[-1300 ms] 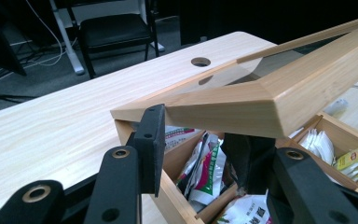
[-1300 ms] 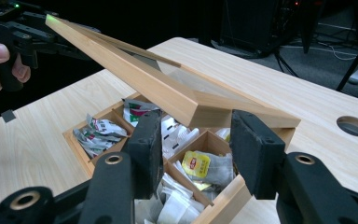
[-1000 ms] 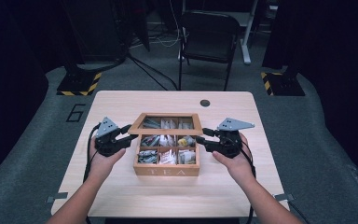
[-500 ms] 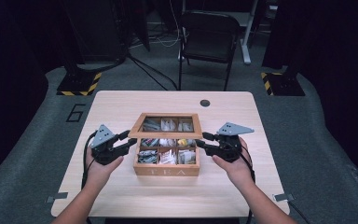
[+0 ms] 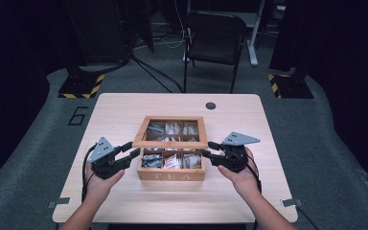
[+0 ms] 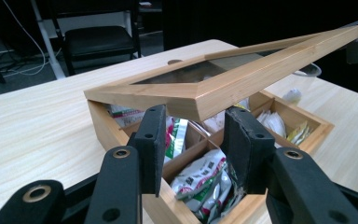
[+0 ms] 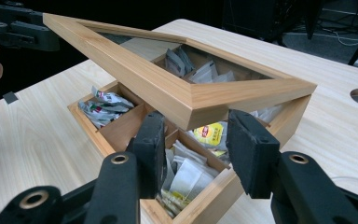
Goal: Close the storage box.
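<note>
Overhead, lid (image 5: 170, 131) half-raised; left tongs (image 6: 193, 140), right tongs (image 7: 196, 140) apart beneath its corners; close views reveal sachets (image 6: 205, 179).

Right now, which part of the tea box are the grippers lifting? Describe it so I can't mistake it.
On the pale wooden table stands the tea box, marked TEA on its front. The lid is the flat wooden frame with a clear pane, tilted up at its front edge over the sachet compartments. Nothing else there is glazed.
</note>
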`<state>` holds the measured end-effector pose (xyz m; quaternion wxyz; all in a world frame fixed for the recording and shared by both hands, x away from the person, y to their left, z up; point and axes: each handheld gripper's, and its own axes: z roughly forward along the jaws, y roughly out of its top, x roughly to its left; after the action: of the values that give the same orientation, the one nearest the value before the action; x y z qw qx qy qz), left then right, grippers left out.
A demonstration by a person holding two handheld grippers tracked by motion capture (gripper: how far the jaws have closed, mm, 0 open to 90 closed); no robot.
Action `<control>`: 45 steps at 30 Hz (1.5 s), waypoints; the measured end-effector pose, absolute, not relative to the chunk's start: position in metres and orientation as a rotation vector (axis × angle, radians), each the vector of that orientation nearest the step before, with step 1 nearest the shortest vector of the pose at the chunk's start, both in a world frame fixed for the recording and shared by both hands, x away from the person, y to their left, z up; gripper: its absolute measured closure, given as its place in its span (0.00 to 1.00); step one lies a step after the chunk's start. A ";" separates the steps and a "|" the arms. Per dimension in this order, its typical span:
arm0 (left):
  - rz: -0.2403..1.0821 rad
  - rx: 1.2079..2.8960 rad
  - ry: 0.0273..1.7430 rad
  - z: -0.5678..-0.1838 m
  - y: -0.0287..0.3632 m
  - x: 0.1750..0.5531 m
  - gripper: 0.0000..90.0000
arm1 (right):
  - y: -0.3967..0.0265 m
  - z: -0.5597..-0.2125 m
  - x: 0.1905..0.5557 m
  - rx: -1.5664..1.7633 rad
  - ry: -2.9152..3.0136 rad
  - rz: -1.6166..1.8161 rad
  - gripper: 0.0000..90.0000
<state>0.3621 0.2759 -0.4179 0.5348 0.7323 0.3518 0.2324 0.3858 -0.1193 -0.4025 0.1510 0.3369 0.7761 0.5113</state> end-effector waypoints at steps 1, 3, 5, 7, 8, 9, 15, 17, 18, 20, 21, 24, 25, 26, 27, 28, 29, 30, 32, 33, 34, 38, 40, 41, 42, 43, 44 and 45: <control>0.552 1.749 0.838 -0.419 0.276 0.361 0.66 | -0.119 -0.402 0.386 0.967 2.228 1.468 0.63; 0.552 1.746 0.843 -0.421 0.275 0.359 0.66 | -0.120 -0.406 0.385 0.974 2.231 1.476 0.63; 0.548 1.744 0.844 -0.424 0.276 0.358 0.66 | -0.120 -0.408 0.384 0.981 2.233 1.479 0.63; 0.547 1.743 0.838 -0.427 0.276 0.354 0.66 | -0.119 -0.412 0.381 0.972 2.228 1.470 0.63; 0.553 1.741 0.839 -0.428 0.276 0.353 0.66 | -0.119 -0.412 0.381 0.972 2.228 1.470 0.63; 0.558 1.742 0.839 -0.430 0.275 0.352 0.66 | -0.119 -0.416 0.380 0.963 2.230 1.461 0.63; 0.545 1.739 0.836 -0.435 0.276 0.347 0.66 | -0.119 -0.424 0.377 0.960 2.240 1.454 0.63; 0.541 1.733 0.835 -0.436 0.277 0.346 0.66 | -0.118 -0.428 0.376 0.948 2.253 1.430 0.63; 0.543 1.738 0.834 -0.437 0.276 0.347 0.66 | -0.118 -0.429 0.375 0.942 2.256 1.423 0.63; 0.548 1.740 0.840 -0.440 0.275 0.347 0.65 | -0.117 -0.431 0.373 0.954 2.235 1.430 0.63; 0.532 1.738 0.843 -0.441 0.276 0.347 0.65 | -0.117 -0.432 0.374 0.948 2.237 1.428 0.63; 0.537 1.741 0.847 -0.443 0.275 0.346 0.65 | -0.117 -0.434 0.374 0.976 2.246 1.432 0.63; 0.539 1.743 0.848 -0.443 0.275 0.346 0.65 | -0.118 -0.435 0.374 0.968 2.249 1.430 0.63; 0.540 1.748 0.847 -0.444 0.276 0.345 0.65 | -0.117 -0.436 0.374 0.976 2.253 1.426 0.63; 0.542 1.741 0.852 -0.446 0.275 0.345 0.65 | -0.117 -0.437 0.374 0.973 2.253 1.426 0.63; 0.535 1.744 0.854 -0.446 0.275 0.345 0.65 | -0.117 -0.438 0.373 0.975 2.257 1.422 0.63; 0.530 1.754 0.855 -0.447 0.276 0.344 0.65 | -0.117 -0.439 0.373 0.970 2.261 1.418 0.63; 0.536 1.746 0.856 -0.449 0.275 0.344 0.66 | -0.117 -0.441 0.373 0.975 2.265 1.418 0.63; 0.525 1.747 0.865 -0.452 0.275 0.342 0.66 | -0.116 -0.443 0.372 0.971 2.276 1.402 0.63; 0.527 1.757 0.863 -0.453 0.276 0.342 0.66 | -0.116 -0.444 0.372 0.977 2.281 1.395 0.63; 0.522 1.752 0.867 -0.455 0.276 0.342 0.66 | -0.115 -0.445 0.372 0.967 2.286 1.389 0.63; 0.521 1.771 0.873 -0.459 0.276 0.341 0.67 | -0.114 -0.448 0.371 0.976 2.305 1.379 0.63; 0.514 1.776 0.870 -0.460 0.276 0.341 0.67 | -0.114 -0.449 0.370 0.979 2.314 1.377 0.63; 0.519 1.773 0.871 -0.461 0.275 0.340 0.67 | -0.114 -0.449 0.370 0.980 2.315 1.378 0.63; 0.518 1.772 0.873 -0.461 0.275 0.340 0.66 | -0.115 -0.450 0.369 0.983 2.322 1.373 0.63; 0.511 1.785 0.872 -0.462 0.276 0.340 0.66 | -0.115 -0.450 0.369 0.983 2.322 1.373 0.63; 0.507 1.780 0.877 -0.463 0.275 0.340 0.66 | -0.115 -0.451 0.369 0.983 2.325 1.369 0.63; 0.507 1.786 0.877 -0.463 0.275 0.340 0.66 | -0.115 -0.451 0.369 0.989 2.326 1.365 0.63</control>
<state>0.3400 0.2754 -0.4627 0.5176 0.7442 0.3654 0.2114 0.3686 -0.1147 -0.4510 0.1340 0.3411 0.8025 0.4709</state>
